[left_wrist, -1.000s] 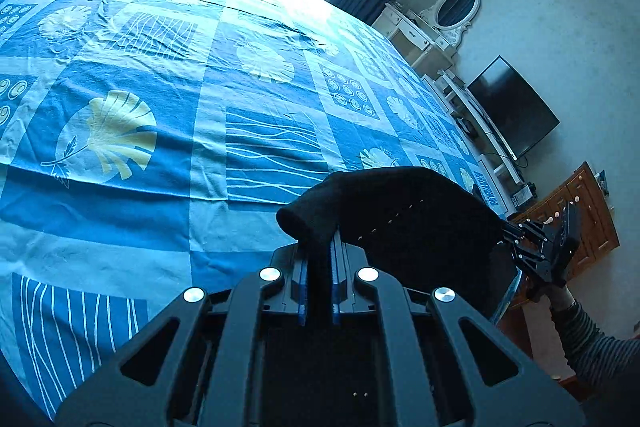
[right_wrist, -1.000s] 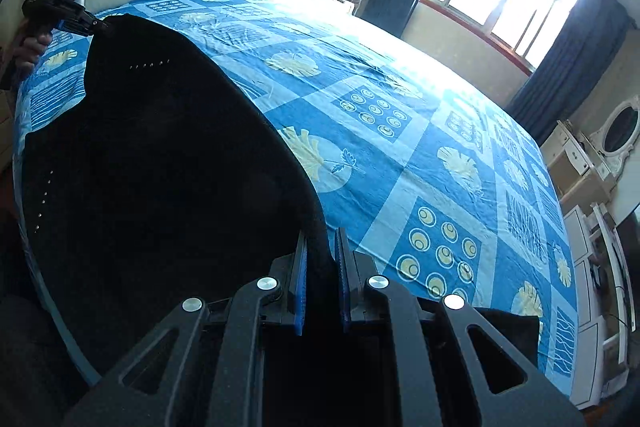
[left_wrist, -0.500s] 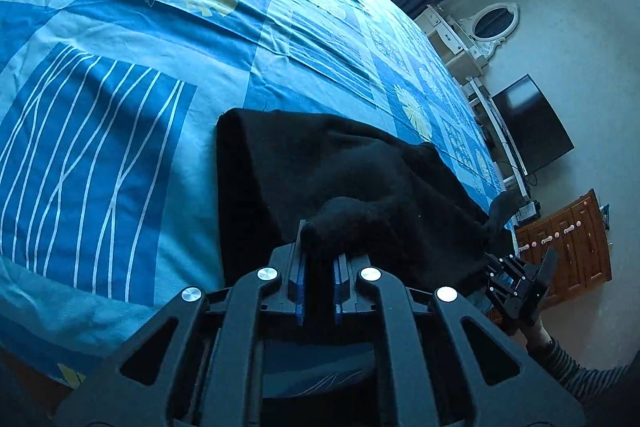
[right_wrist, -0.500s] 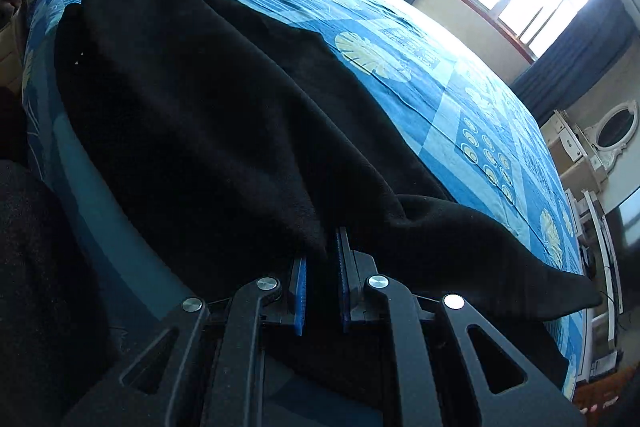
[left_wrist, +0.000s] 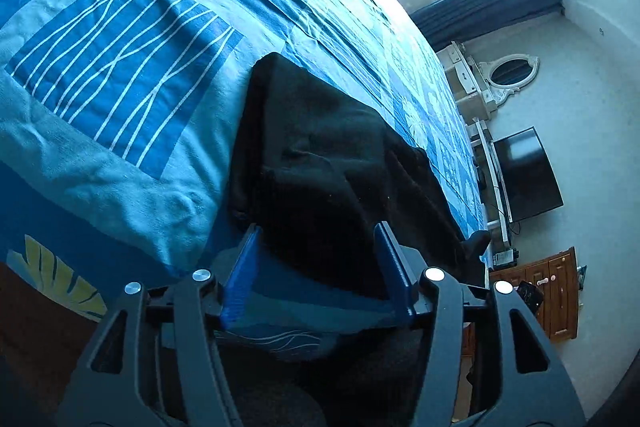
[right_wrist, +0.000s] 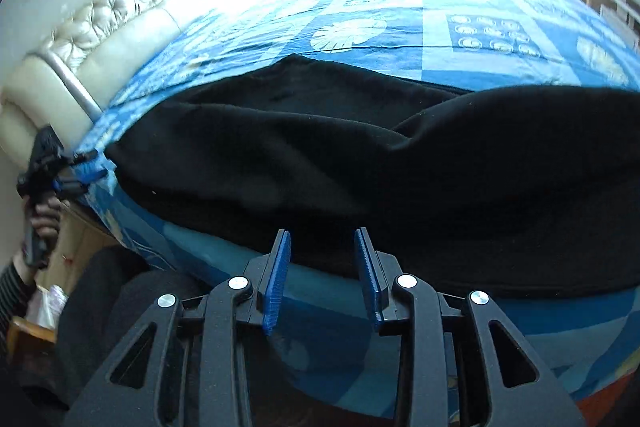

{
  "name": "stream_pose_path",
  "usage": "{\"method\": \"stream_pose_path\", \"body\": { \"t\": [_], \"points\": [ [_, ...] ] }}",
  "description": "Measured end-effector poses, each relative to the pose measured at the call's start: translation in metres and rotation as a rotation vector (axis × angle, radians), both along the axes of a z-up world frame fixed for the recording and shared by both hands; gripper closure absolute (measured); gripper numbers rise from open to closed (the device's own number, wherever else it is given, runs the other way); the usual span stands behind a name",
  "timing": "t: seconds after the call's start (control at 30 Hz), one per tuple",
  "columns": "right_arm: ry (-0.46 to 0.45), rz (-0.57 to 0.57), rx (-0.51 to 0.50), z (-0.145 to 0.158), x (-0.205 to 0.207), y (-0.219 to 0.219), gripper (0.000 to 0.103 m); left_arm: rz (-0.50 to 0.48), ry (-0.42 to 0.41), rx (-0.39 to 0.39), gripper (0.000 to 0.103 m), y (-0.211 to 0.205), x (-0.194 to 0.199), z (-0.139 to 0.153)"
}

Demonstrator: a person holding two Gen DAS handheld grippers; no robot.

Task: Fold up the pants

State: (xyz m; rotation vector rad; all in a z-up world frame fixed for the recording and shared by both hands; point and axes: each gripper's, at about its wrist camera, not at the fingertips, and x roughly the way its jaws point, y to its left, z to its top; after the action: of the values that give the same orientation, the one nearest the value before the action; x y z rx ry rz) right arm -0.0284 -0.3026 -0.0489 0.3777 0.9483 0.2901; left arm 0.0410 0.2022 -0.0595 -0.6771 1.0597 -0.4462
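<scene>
Black pants (left_wrist: 340, 163) spread on the blue bedspread (left_wrist: 120, 75), near hem just ahead of both sets of jaws. Left gripper (left_wrist: 316, 239) angled down, jaws just opened about halfway, gripping nothing. Right gripper (right_wrist: 322, 243) tilted down, jaws just parted narrowly, empty.

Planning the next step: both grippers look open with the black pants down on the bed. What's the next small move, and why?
Probably back both grippers off the edge a little, then pick a new grasp. The left gripper and right gripper have just been opening; their fingers stand apart, gripping nothing. The pants lie bunched on the bedspread, near the bed's edge, not yet neatly folded.
</scene>
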Motion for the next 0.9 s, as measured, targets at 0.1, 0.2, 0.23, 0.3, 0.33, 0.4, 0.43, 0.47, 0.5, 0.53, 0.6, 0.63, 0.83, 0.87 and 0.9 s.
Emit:
{"method": "stream_pose_path", "body": {
  "t": [0.1,0.2,0.23,0.3,0.33,0.4,0.43,0.47,0.5,0.53,0.6,0.63,0.83,0.87,0.9],
  "points": [
    [0.042,-0.031,0.158,-0.006,-0.001,0.0,0.066,0.003,0.011,0.026,0.047,-0.016,0.005,0.001],
    [0.08,-0.065,0.292,-0.016,-0.003,0.0,0.055,0.007,0.029,0.036,0.047,-0.029,0.014,-0.001],
    [0.098,-0.077,0.338,-0.02,-0.001,-0.001,0.054,0.013,0.032,0.048,0.046,-0.032,0.017,-0.002],
    [0.132,-0.113,0.414,-0.029,0.002,-0.004,0.053,0.017,0.045,0.078,0.045,-0.039,0.023,-0.005],
    [0.148,-0.132,0.445,-0.033,0.004,-0.005,0.053,0.018,0.053,0.086,0.045,-0.042,0.025,-0.007],
    [0.163,-0.151,0.486,-0.038,0.005,-0.003,0.053,0.024,0.078,0.098,0.046,-0.043,0.028,-0.013],
    [0.169,-0.165,0.499,-0.04,0.005,-0.003,0.053,0.027,0.086,0.104,0.047,-0.044,0.028,-0.016],
    [0.175,-0.183,0.52,-0.043,0.006,-0.003,0.053,0.03,0.091,0.117,0.052,-0.044,0.029,-0.018],
    [0.18,-0.199,0.552,-0.046,0.006,-0.004,0.053,0.03,0.097,0.135,0.064,-0.045,0.031,-0.02],
    [0.184,-0.216,0.579,-0.049,0.007,-0.005,0.053,0.026,0.101,0.154,0.078,-0.045,0.031,-0.021],
    [0.181,-0.244,0.58,-0.051,0.006,-0.008,0.058,0.005,0.109,0.151,0.091,-0.045,0.031,-0.023],
    [0.177,-0.246,0.557,-0.049,0.007,-0.008,0.077,0.008,0.111,0.144,0.093,-0.044,0.032,-0.024],
    [0.106,-0.214,0.491,-0.014,-0.01,-0.005,0.095,0.015,0.091,0.188,0.095,-0.044,0.02,-0.011],
    [0.108,-0.211,0.481,-0.013,-0.015,-0.004,0.095,0.011,0.092,0.198,0.095,-0.044,0.017,-0.012],
    [0.121,-0.211,0.477,-0.017,-0.019,-0.004,0.095,0.005,0.096,0.205,0.095,-0.044,0.015,-0.014]
  ]
}}
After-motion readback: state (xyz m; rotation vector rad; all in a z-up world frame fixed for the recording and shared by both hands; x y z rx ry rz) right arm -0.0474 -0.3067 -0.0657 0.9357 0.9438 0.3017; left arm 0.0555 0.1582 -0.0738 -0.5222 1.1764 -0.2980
